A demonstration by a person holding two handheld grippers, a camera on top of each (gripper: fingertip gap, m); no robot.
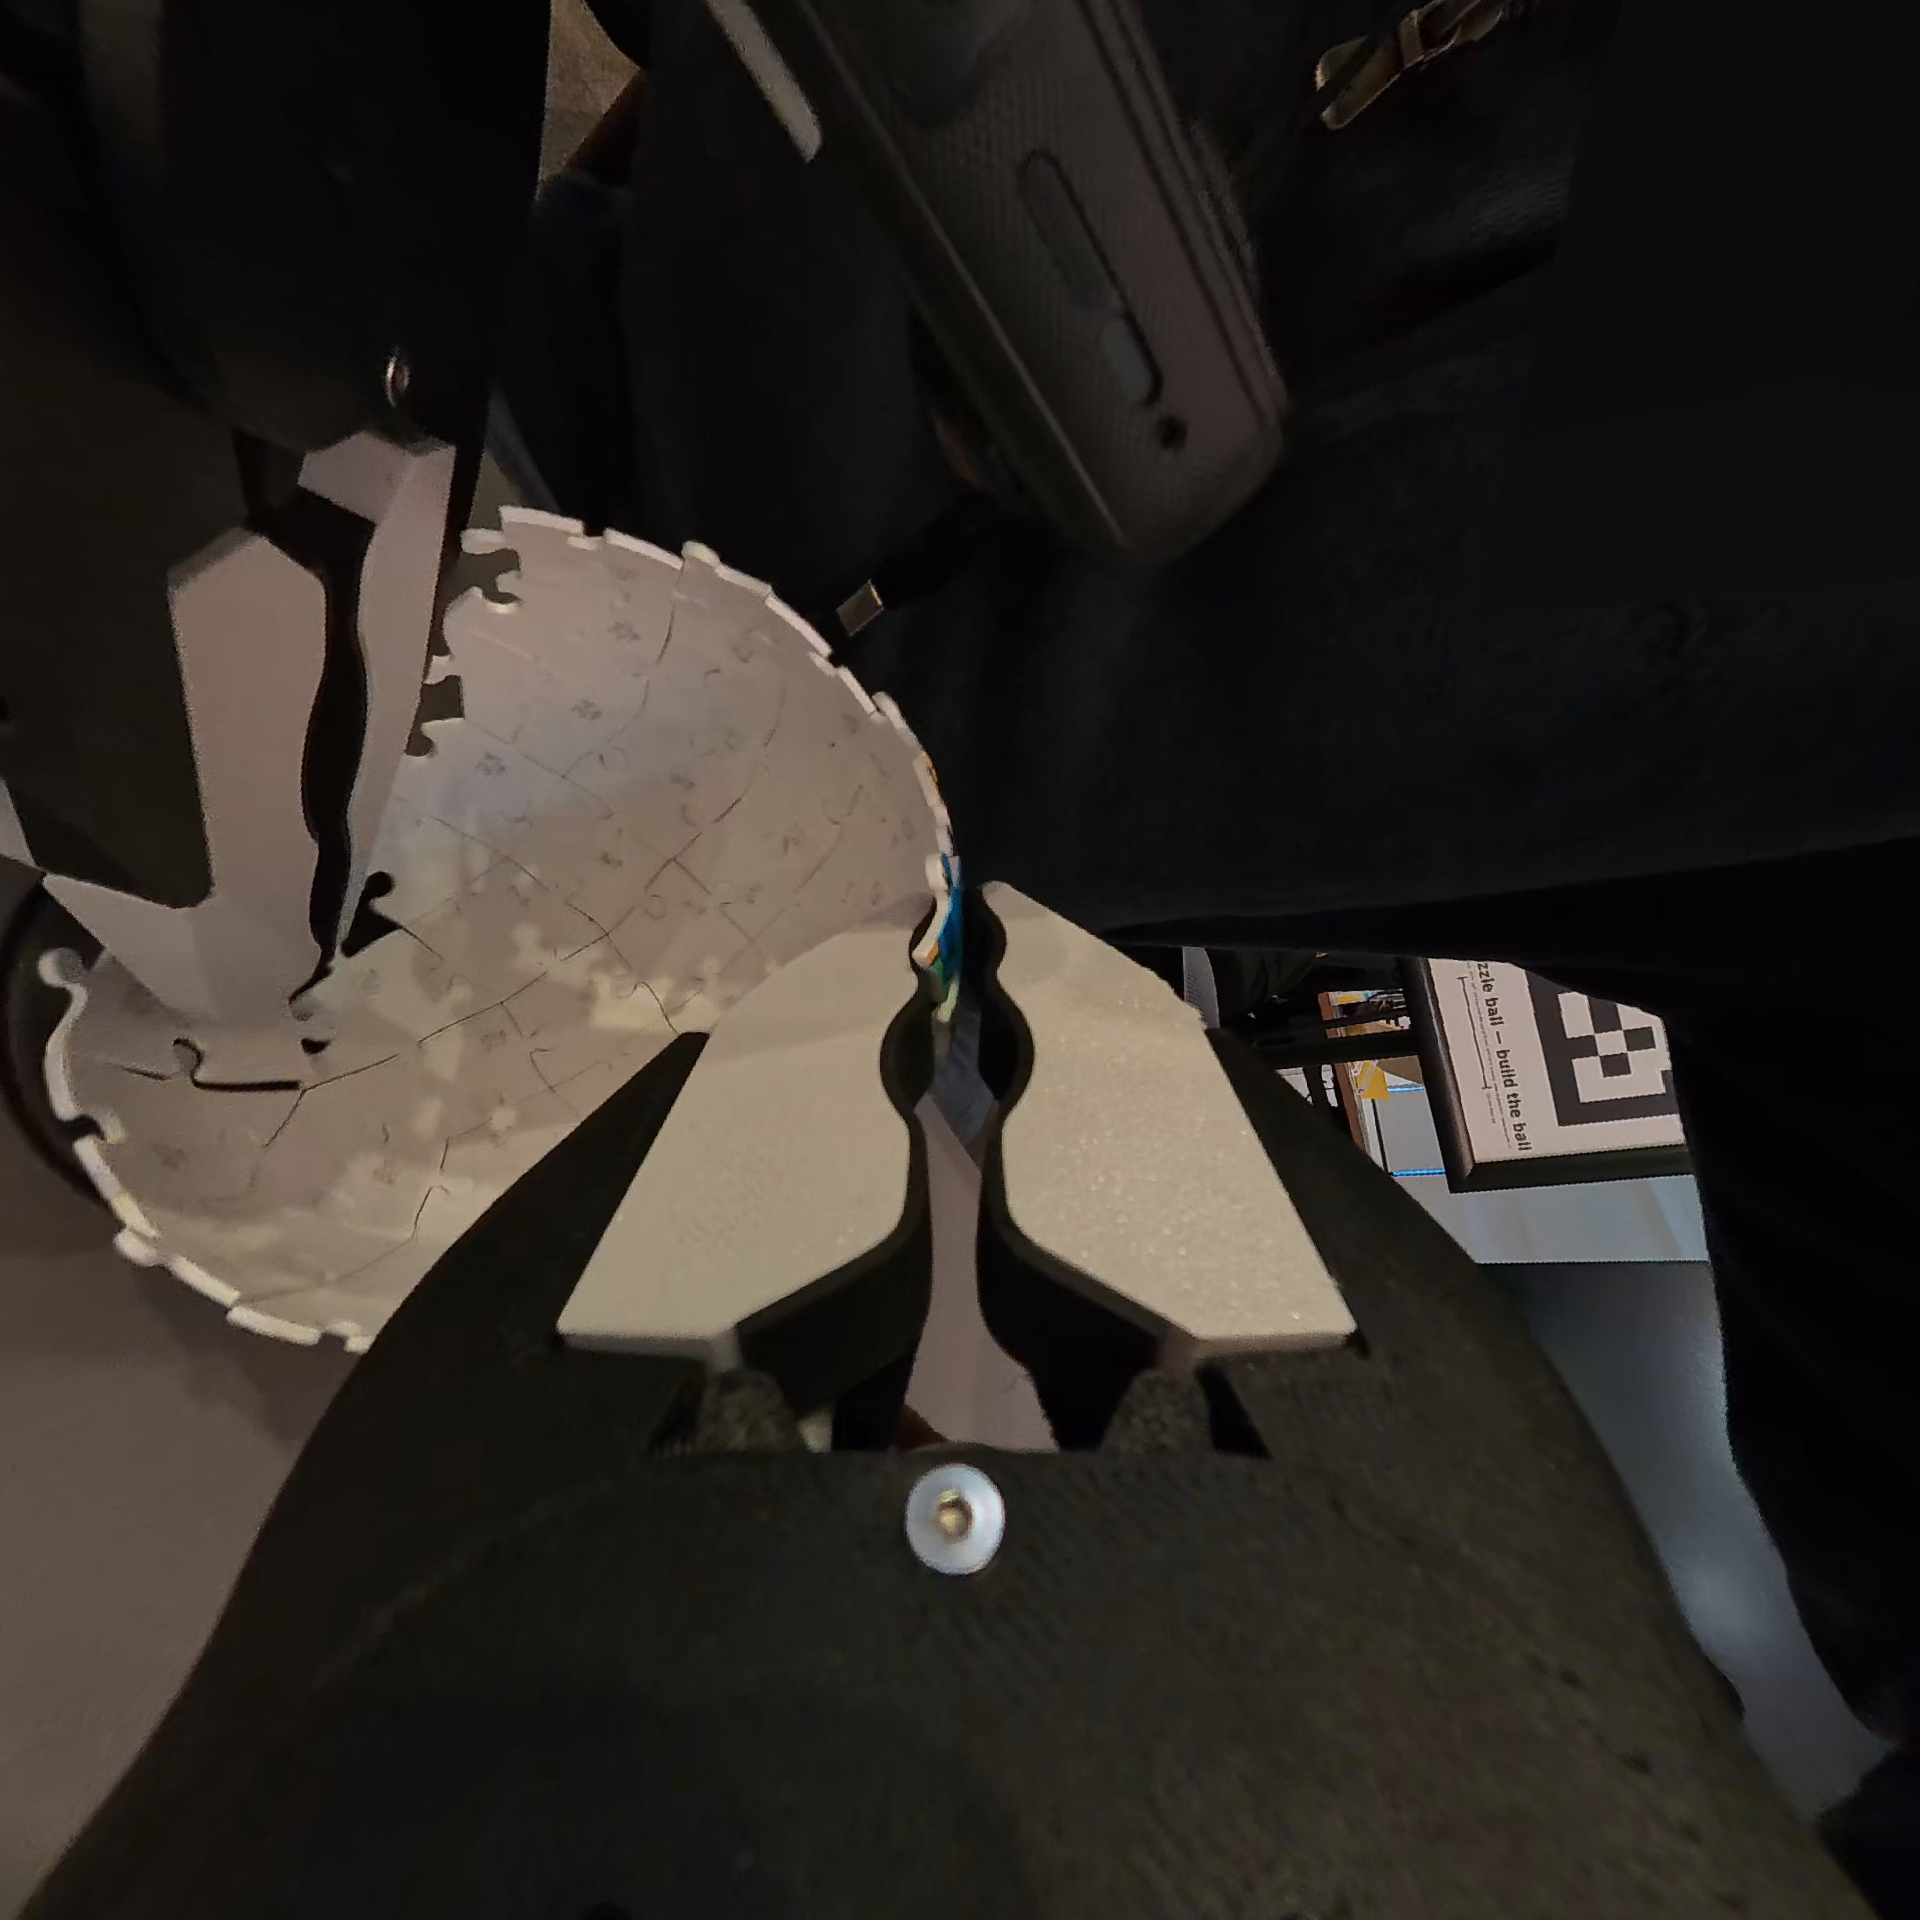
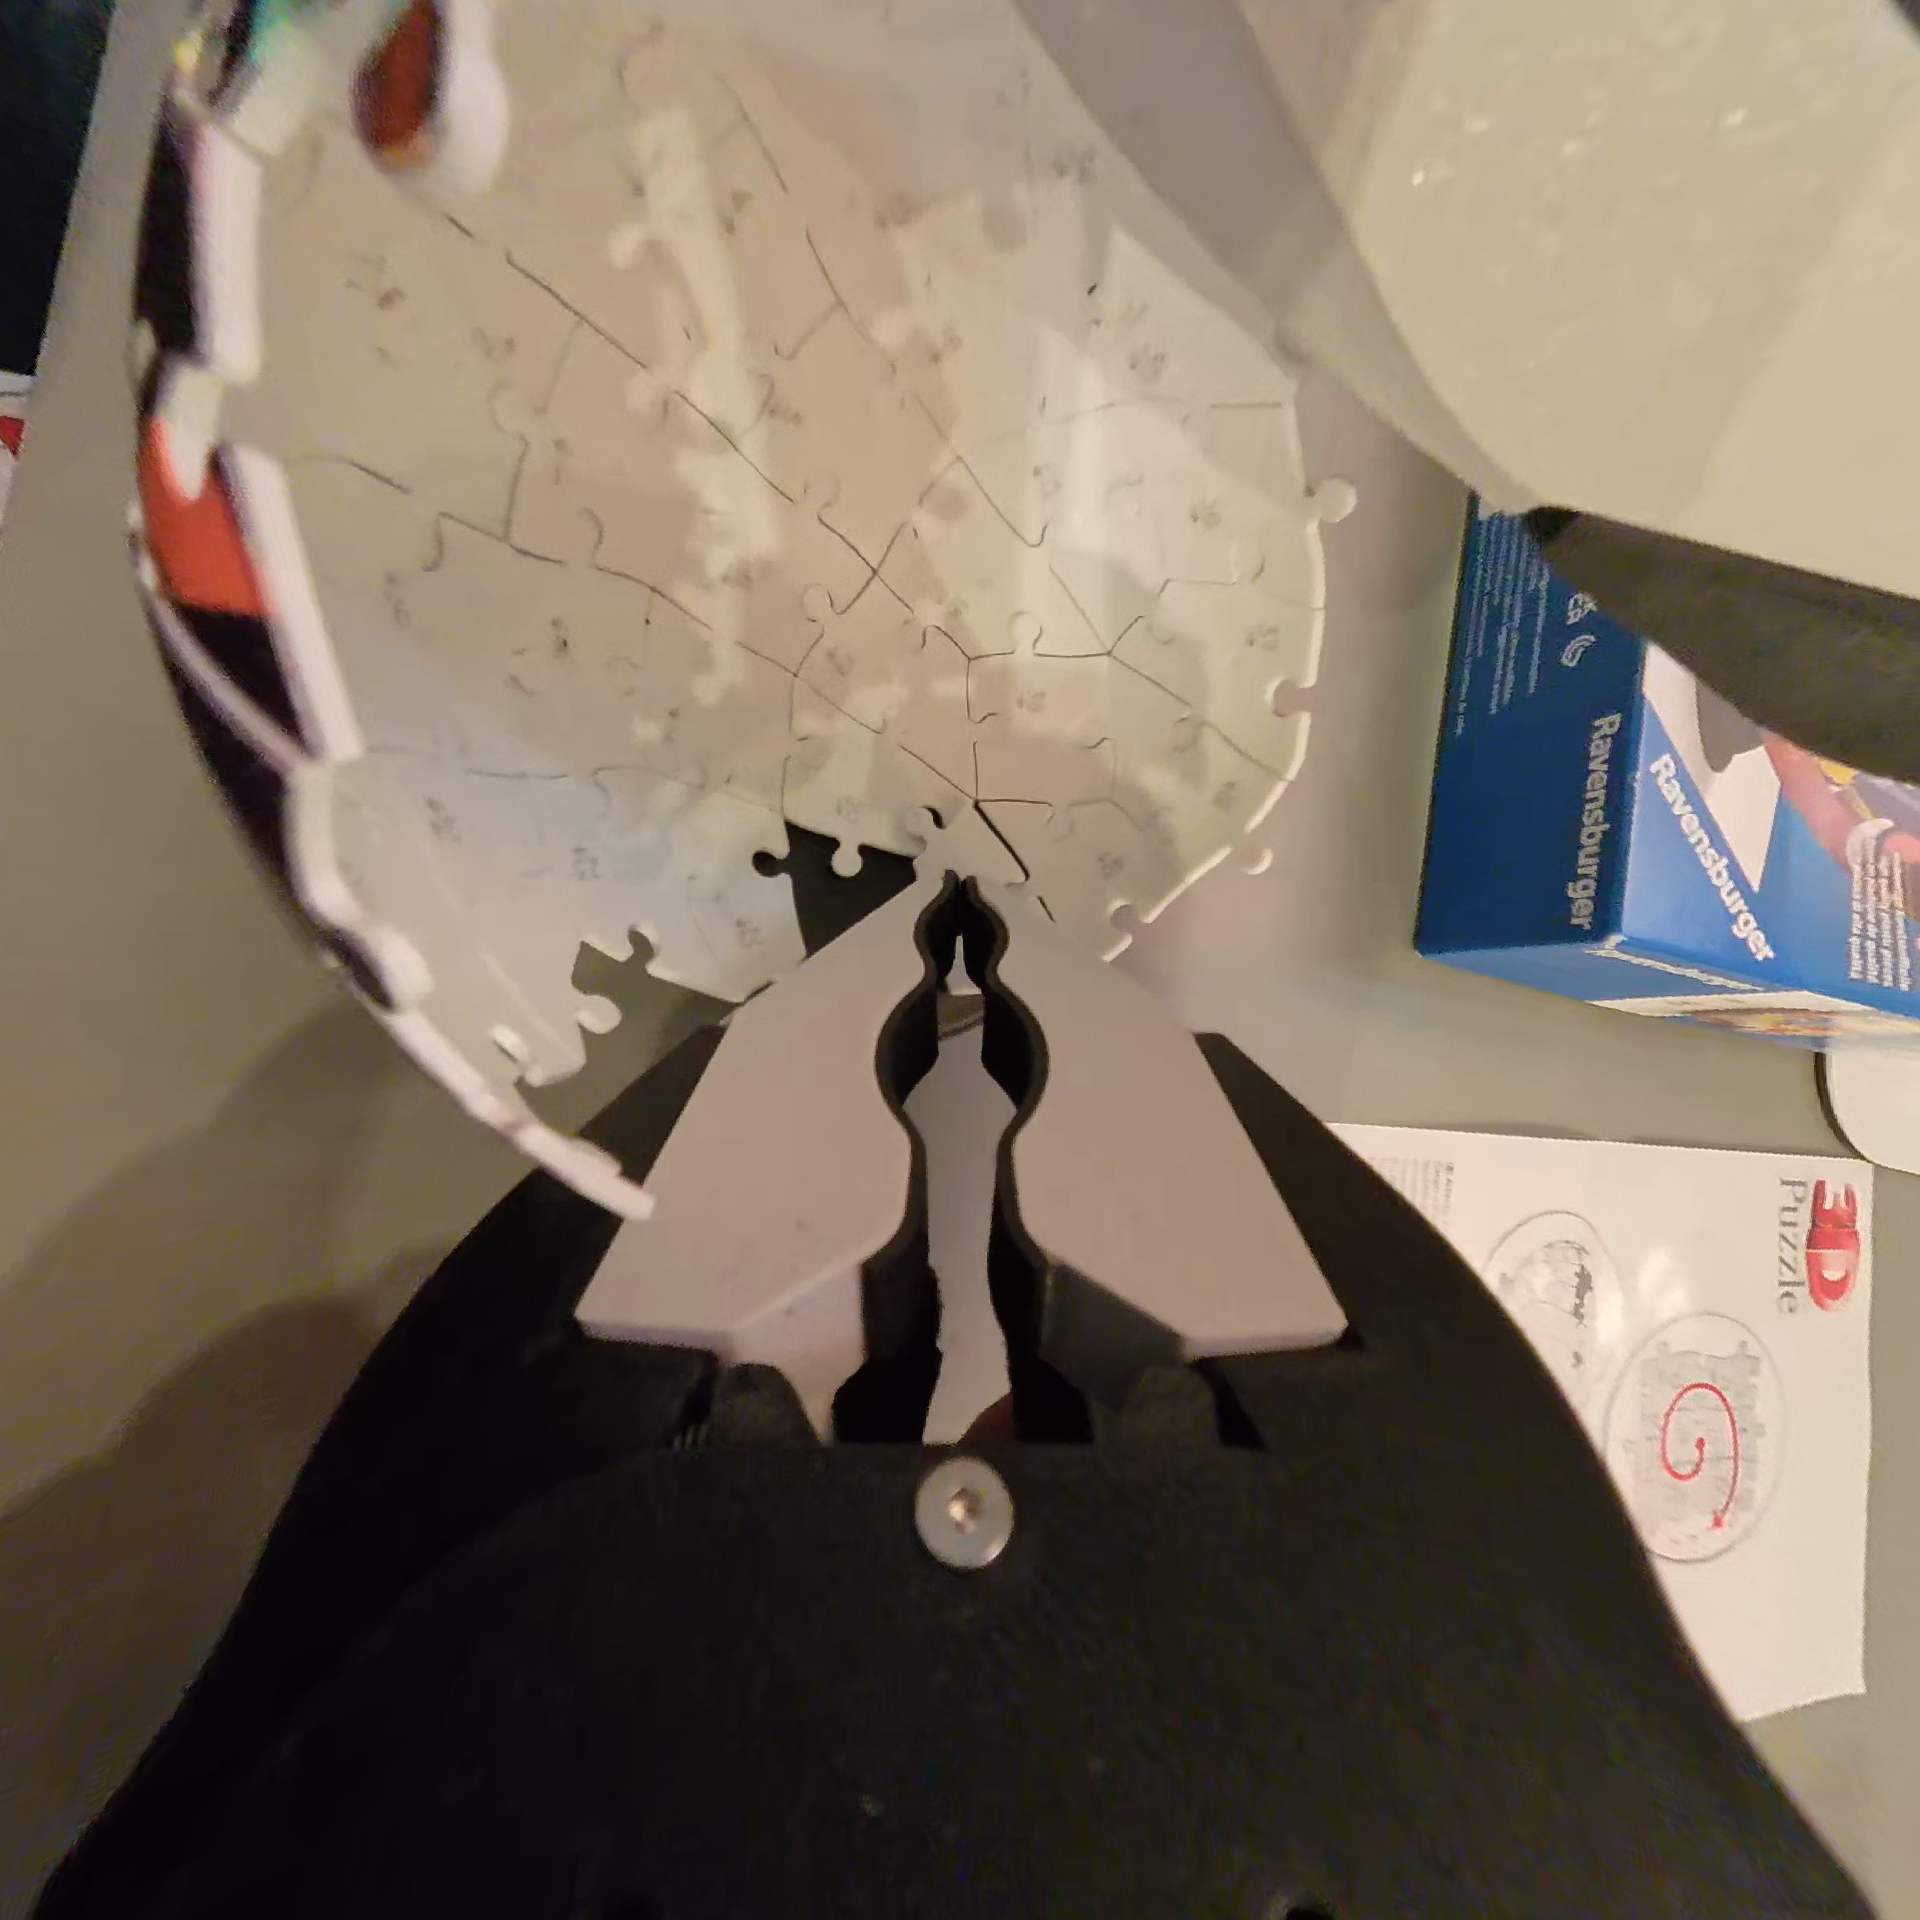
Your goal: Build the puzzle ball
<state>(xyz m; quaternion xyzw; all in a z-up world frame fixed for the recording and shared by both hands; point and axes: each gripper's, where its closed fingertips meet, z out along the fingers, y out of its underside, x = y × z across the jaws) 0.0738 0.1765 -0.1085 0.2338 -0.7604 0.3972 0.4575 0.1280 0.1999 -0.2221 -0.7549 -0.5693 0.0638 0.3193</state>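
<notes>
Blue box [image 2: 1621,790] and instruction sheet [image 2: 1621,1455] beside half-built puzzle ball [image 2: 810,499]

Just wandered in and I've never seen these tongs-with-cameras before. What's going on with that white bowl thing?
A person is building a puzzle ball with two hand-held grippers. The half-built shell, white inside and open like a bowl, is held above the table. The left gripper pinches the shell's rim; the right gripper is closed at a notched edge where pieces are missing. A blue puzzle box and an instruction sheet lie beside it. The ball is far from closed.
</notes>
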